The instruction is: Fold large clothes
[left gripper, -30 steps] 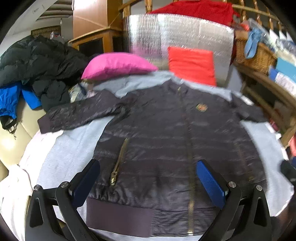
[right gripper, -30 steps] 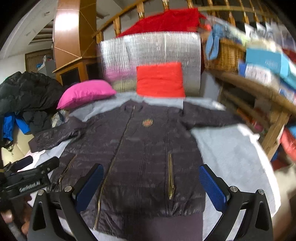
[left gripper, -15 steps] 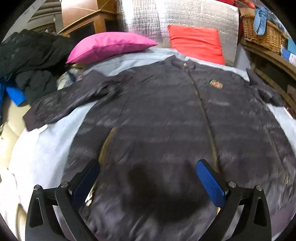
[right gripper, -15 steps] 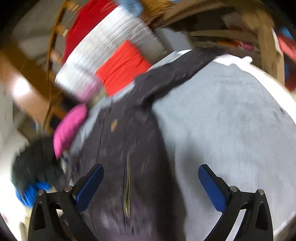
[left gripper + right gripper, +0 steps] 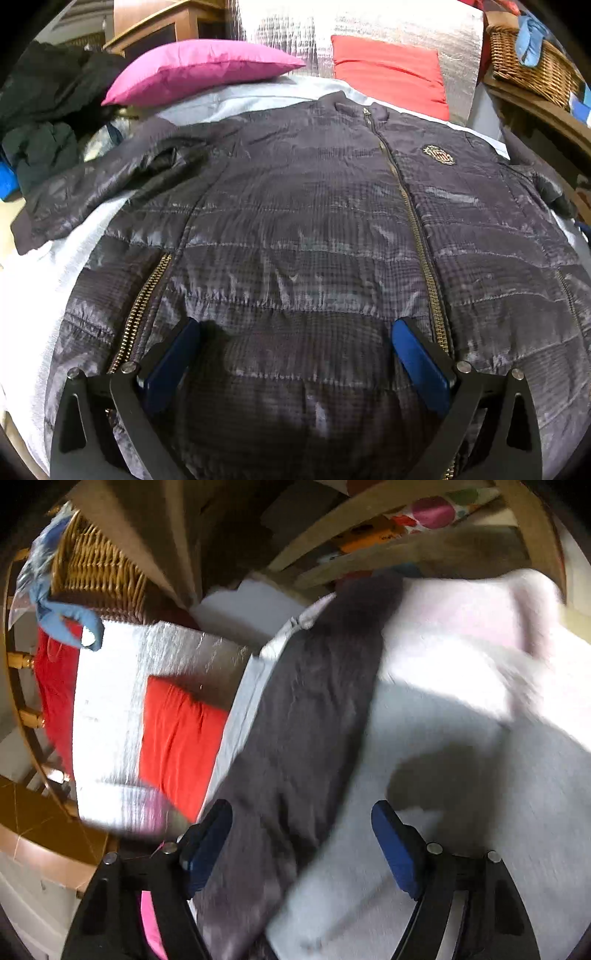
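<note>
The dark quilted jacket [image 5: 314, 229] lies front up and zipped on the pale grey sheet [image 5: 55, 266] of the bed, collar toward the pink pillow [image 5: 199, 70] and the red cushion [image 5: 388, 70], both sleeves spread out to the sides. The step in hand looks like the first sleeve fold, and it falls to the right gripper [image 5: 301, 842], which hangs over the right sleeve [image 5: 314, 701] with its jaws closing and the sleeve cloth running between them, the pads not yet pressing on it as far as the blurred view shows. To do it well, the jaws should bite the sleeve through both layers near the cuff or mid-length, then carry it flat across the chest without dragging the body askew. The left gripper [image 5: 295, 362], jaws wide and empty, hovers low over the lower front panel beside the main zip [image 5: 410, 206]; it would serve best by pinning the body while the sleeve travels. Against the picture a second ago, the left view has dropped closer, so the hem band has gone out of view. The right view has swung away from the whole jacket, rolled hard to one side, and now frames the sleeve and the wicker basket [image 5: 99, 568].
</note>
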